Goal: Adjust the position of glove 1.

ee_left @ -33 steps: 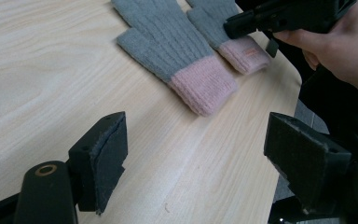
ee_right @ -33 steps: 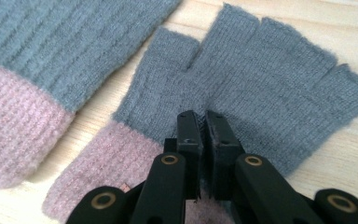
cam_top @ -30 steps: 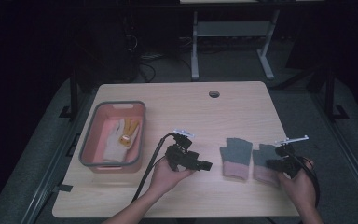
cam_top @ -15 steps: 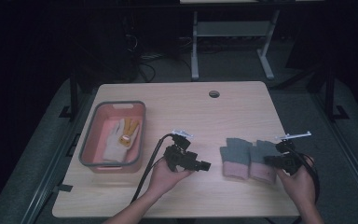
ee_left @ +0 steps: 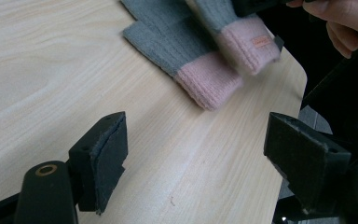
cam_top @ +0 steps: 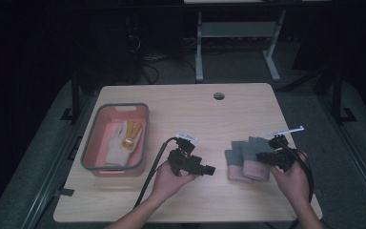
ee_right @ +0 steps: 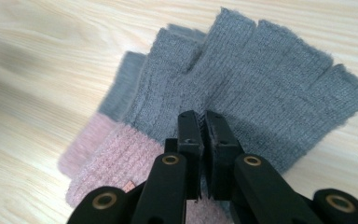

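Top glove pinched, pair stacked at the bench's right side

Your right tool [ee_right: 200, 122] is clamped on the upper glove [ee_right: 261, 98], which overlaps the lower glove [ee_right: 121, 100] on the bench [cam_top: 209, 119]; your left tool [ee_left: 196, 154] hovers nearby, jaws wide apart, and the tray [cam_top: 89, 152] sits far left.

The high view is looking forward and down from above the near edge of the surface [cam_top: 190, 109], taking in all four edges from well back. The left gripper view is riding low on the left hand-held gripper [ee_left: 193, 154], facing across the wood toward the right near corner, where the grey-and-pink gloves [ee_left: 200, 51] are lying. The right gripper view is sitting close over those same gloves, looking down along its hand-held gripper [ee_right: 201, 126].
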